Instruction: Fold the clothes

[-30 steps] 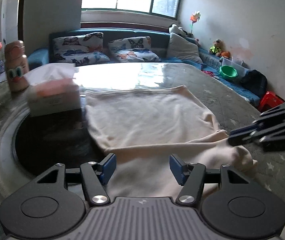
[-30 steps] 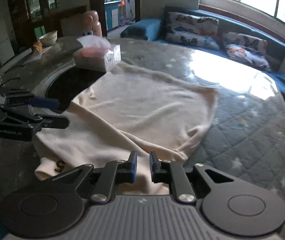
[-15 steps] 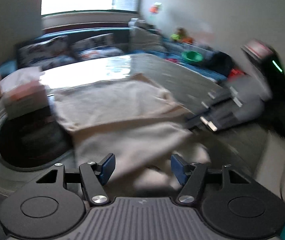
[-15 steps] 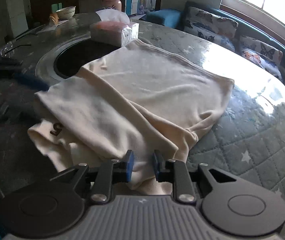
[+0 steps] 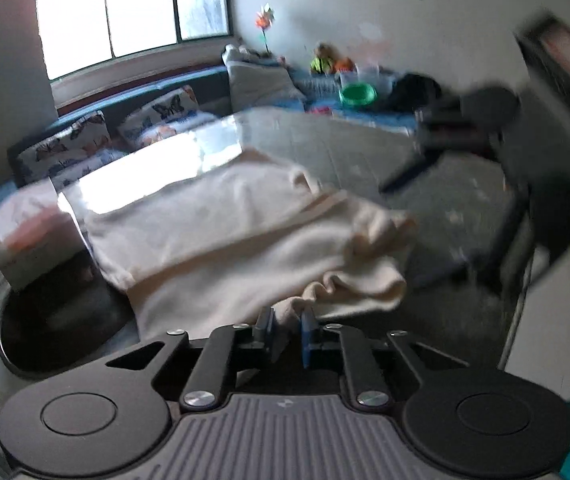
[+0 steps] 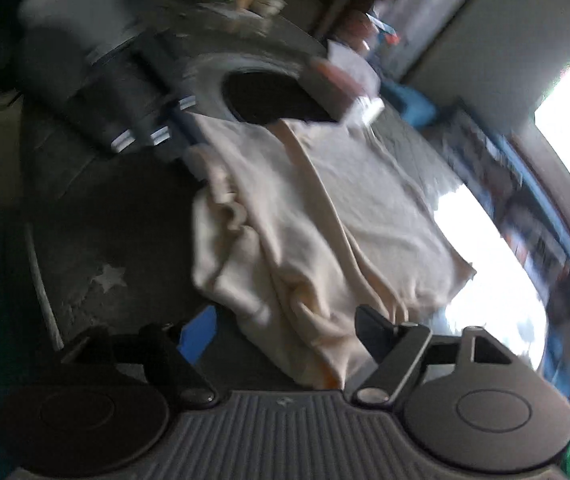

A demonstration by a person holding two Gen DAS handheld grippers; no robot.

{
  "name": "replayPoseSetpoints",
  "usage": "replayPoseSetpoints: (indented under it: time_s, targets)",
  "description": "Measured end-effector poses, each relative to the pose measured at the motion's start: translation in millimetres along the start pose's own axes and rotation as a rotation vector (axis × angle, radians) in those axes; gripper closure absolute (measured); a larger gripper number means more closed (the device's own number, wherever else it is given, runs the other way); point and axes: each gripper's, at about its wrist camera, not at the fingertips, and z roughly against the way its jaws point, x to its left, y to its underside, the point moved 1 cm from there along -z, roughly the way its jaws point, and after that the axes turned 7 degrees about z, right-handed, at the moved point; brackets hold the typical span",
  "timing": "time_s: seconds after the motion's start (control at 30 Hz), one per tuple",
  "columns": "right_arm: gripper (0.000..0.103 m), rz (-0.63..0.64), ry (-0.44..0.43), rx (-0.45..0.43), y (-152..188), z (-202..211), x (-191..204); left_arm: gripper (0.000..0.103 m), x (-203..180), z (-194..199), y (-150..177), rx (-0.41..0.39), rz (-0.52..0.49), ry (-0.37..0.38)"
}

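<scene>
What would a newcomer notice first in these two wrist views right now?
The cream garment lies rumpled across the middle of the quilted, star-patterned table. At the bottom of the left view, the left hand-held gripper is closing on a bunched fold at its near edge. In the right view, the right hand-held gripper is opening, its fingers well apart around the cloth's near end.

The left gripper point(image 5: 287, 326) is closing on the cream garment point(image 5: 245, 232); the right gripper point(image 6: 285, 330), earlier pinching it, is opening.
</scene>
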Motion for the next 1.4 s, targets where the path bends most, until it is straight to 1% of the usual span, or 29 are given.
replayPoseSetpoints:
  time_s: [0.1, 0.13, 0.17, 0.2, 0.23, 0.27, 0.3, 0.33, 0.37, 0.4, 0.43, 0.47, 0.5, 0.63, 0.67, 0.77, 0.83, 0.87, 0.93, 0.97, 1.03, 1.13, 1.23, 1.3, 1.4]
  targets:
    - [0.025, 0.010, 0.015, -0.021, -4.0, -11.2, 5.8, 0.089, 13.8, -2.0, -17.9, -0.029, 0.075, 0.013]
    - [0.030, -0.003, 0.015, -0.024, -5.2, -15.8, 5.4, 0.089, 17.2, -3.3, -22.0, -0.035, 0.091, 0.017]
    - [0.040, -0.026, 0.013, -0.025, -6.4, -20.3, 3.2, 0.089, 19.4, -4.5, -24.4, -0.039, 0.102, 0.022]
    - [0.046, -0.063, 0.008, -0.029, -7.4, -24.2, -1.1, 0.089, 21.6, -5.7, -26.8, -0.044, 0.113, 0.028]
    - [0.059, -0.116, -0.009, -0.031, -8.1, -27.3, -8.0, 0.089, 22.8, -6.7, -28.2, -0.046, 0.118, 0.036]
    - [0.074, -0.174, -0.031, -0.033, -8.6, -30.3, -15.9, 0.087, 21.9, -7.1, -27.0, -0.044, 0.110, 0.042]
    - [0.079, -0.233, -0.053, -0.036, -8.2, -32.0, -24.2, 0.085, 20.6, -6.5, -24.2, -0.043, 0.099, 0.034]
    - [0.080, -0.287, -0.073, -0.039, -7.1, -32.7, -33.0, 0.082, 19.7, -5.4, -21.1, -0.043, 0.089, 0.028]
    - [0.085, -0.332, -0.096, -0.043, -5.1, -32.4, -40.9, 0.076, 19.6, -3.4, -16.6, -0.044, 0.083, 0.020]
    - [0.087, -0.374, -0.121, -0.048, -2.8, -31.5, -48.4, 0.069, 19.5, -1.0, -11.1, -0.042, 0.080, 0.010]
    - [0.088, -0.413, -0.145, -0.050, -1.1, -31.4, -54.9, 0.057, 19.6, 1.1, -6.0, -0.042, 0.075, -0.001]
    - [0.089, -0.451, -0.168, -0.050, 0.2, -31.6, -60.8, 0.054, 19.8, 2.8, -1.5, -0.043, 0.068, -0.015]
    - [0.090, -0.482, -0.186, -0.050, 1.4, -31.6, -65.4, 0.054, 20.0, 4.0, 2.4, -0.044, 0.061, -0.028]
    - [0.091, -0.575, -0.227, -0.055, 3.9, -30.1, -81.9, 0.047, 18.0, 2.1, 13.9, -0.029, 0.034, -0.062]
    - [0.091, -0.591, -0.233, -0.057, 4.0, -29.2, -84.6, 0.045, 16.9, 0.8, 15.9, -0.027, 0.025, -0.072]
    - [0.092, -0.606, -0.233, -0.064, 2.6, -27.9, -88.1, 0.045, 15.1, -6.2, 17.7, -0.027, -0.006, -0.108]
    - [0.094, -0.606, -0.228, -0.069, 0.0, -27.6, -87.3, 0.047, 15.5, -11.0, 18.3, -0.022, -0.027, -0.126]
    - [0.094, -0.605, -0.225, -0.072, -1.4, -27.5, -86.6, 0.063, 16.8, -12.7, 18.7, -0.014, -0.034, -0.125]
    - [0.095, -0.586, -0.211, -0.080, -2.7, -24.5, -81.9, 0.087, 20.7, -15.1, 19.5, 0.006, -0.038, -0.127]
    - [0.096, -0.574, -0.203, -0.084, -3.2, -22.8, -79.3, 0.091, 22.8, -13.3, 19.7, 0.005, -0.030, -0.122]
    - [0.096, -0.544, -0.194, -0.094, -4.7, -16.6, -70.9, 0.093, 25.0, -5.1, 18.9, -0.011, -0.017, -0.104]
    - [0.096, -0.517, -0.209, -0.116, -5.3, -2.0, -62.9, 0.094, 21.5, 16.1, 18.3, -0.027, -0.018, -0.063]
    - [0.096, -0.507, -0.256, -0.136, -3.0, 28.5, -54.1, 0.094, 12.4, 45.0, 26.0, -0.020, -0.028, -0.016]
    - [0.096, -0.505, -0.306, -0.144, -1.8, 50.6, -45.7, 0.094, 3.4, 65.3, 31.8, -0.010, -0.028, 0.022]
    - [0.096, -0.469, -0.341, -0.128, -5.6, 80.4, -30.0, 0.094, -8.6, 91.4, 36.6, -0.008, -0.008, 0.064]
